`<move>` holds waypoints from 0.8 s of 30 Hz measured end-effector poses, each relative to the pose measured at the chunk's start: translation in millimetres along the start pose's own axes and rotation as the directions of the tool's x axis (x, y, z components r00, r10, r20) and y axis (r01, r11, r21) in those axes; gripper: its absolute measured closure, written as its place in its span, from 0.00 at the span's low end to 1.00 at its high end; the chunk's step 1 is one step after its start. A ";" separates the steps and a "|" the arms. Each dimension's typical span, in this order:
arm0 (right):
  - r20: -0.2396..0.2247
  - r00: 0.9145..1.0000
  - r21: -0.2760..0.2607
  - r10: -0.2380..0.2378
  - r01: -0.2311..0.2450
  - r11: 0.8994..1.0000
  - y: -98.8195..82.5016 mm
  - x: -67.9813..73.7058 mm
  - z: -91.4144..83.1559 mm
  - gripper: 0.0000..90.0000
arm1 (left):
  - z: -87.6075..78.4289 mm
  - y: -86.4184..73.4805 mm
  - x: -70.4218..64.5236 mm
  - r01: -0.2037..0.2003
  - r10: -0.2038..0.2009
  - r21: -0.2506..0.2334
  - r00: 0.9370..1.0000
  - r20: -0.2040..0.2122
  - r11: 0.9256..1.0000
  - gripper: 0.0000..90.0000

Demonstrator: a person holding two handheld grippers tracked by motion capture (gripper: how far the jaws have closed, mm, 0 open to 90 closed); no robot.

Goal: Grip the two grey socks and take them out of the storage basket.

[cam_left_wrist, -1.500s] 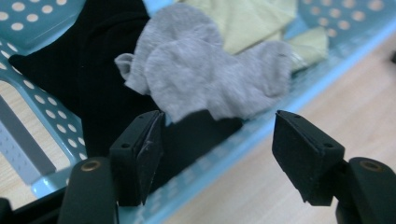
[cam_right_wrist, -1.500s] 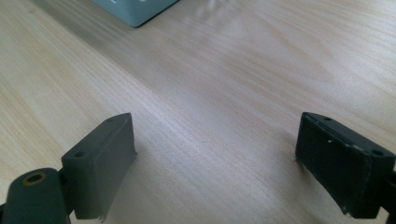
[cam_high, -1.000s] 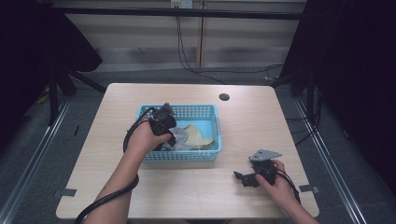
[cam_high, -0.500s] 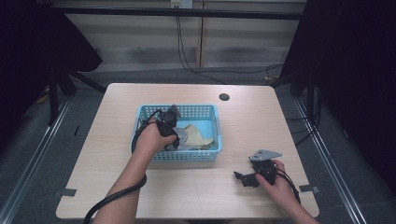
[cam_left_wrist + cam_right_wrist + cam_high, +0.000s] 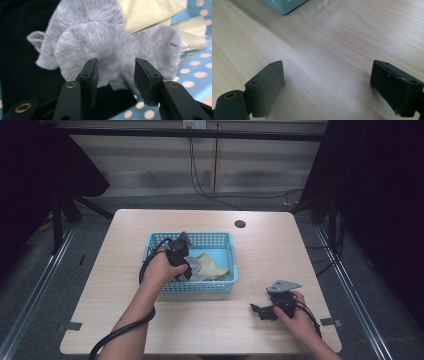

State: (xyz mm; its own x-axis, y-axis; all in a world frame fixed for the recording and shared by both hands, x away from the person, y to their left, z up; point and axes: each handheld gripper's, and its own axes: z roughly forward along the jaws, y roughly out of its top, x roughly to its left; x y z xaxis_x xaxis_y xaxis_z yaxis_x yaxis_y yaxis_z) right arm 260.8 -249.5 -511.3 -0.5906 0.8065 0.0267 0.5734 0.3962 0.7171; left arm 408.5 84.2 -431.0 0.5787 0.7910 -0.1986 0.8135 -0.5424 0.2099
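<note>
From the high view, the left gripper (image 5: pixel 186 265) dips into the light-blue perforated plastic basket (image 5: pixel 220 240) over a heap of cloths, so a careless pinch could snag the pale yellow cloth (image 5: pixel 212 265) too, while the right gripper (image 5: pixel 264 311) rests on the light wooden table (image 5: pixel 150 330) near the basket. In the left gripper view, the crumpled grey knit sock (image 5: pixel 110 47) lies on black fabric (image 5: pixel 20 70), its edge between the parted jaws but not yet clamped; closing this shallowly, I judge, could let it slip. The right gripper view shows jaws wide apart over bare wood, holding nothing.
</note>
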 end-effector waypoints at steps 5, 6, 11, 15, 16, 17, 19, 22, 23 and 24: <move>0.000 1.000 0.000 -0.001 0.001 1.000 0.0 -0.1 0.0 0.12 | 15.6 0.8 2.2 0.023 -0.024 0.032 0.999 0.023 0.999 0.61; -0.001 1.000 0.000 0.001 -0.001 1.000 0.1 0.0 0.0 0.12 | 18.1 1.1 2.6 0.025 -0.026 0.034 0.999 0.020 0.999 0.62; -0.002 1.000 0.003 -0.001 0.001 1.000 0.0 0.0 -0.1 0.12 | 21.4 3.3 5.7 0.065 -0.067 0.048 0.996 0.057 0.997 0.67; -0.002 1.000 0.003 -0.001 0.001 1.000 0.1 0.0 0.0 0.12 | 23.3 4.7 3.5 0.080 -0.088 0.078 0.990 0.112 0.994 0.93; -0.002 1.000 0.003 -0.001 0.001 1.000 0.1 0.0 0.0 0.12 | 23.0 5.1 2.8 0.078 -0.086 0.077 0.990 0.109 0.994 0.93; -0.002 1.000 0.005 0.001 -0.001 1.000 0.1 0.1 -0.1 0.13 | 23.3 5.3 2.0 0.076 -0.084 0.081 0.991 0.104 0.994 0.95; -0.002 1.000 0.004 0.000 0.000 1.000 0.1 0.1 -0.1 0.12 | 23.2 5.2 1.5 0.073 -0.082 0.084 0.991 0.103 0.994 0.96; -0.002 1.000 0.003 -0.001 0.001 1.000 0.1 0.0 0.0 0.12 | 21.4 5.0 -0.7 0.060 -0.066 0.077 0.994 0.085 0.995 0.97; -0.002 1.000 0.004 -0.002 0.002 1.000 0.1 -0.1 -0.1 0.12 | 20.5 5.1 -1.0 0.053 -0.059 0.074 0.995 0.082 0.996 0.97; -0.002 1.000 0.004 -0.001 0.001 1.000 0.1 0.0 -0.1 0.12 | 18.1 5.3 -1.8 0.048 -0.053 0.067 0.995 0.080 0.997 0.97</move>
State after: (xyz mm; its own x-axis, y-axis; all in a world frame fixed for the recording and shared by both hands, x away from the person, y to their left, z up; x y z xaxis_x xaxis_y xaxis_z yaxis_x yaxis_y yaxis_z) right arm 260.9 -249.6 -511.2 -0.5927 0.8049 0.0273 0.5747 0.3990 0.7145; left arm 412.8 74.8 -446.8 0.5372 0.7938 -0.2851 0.8425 -0.5215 0.1353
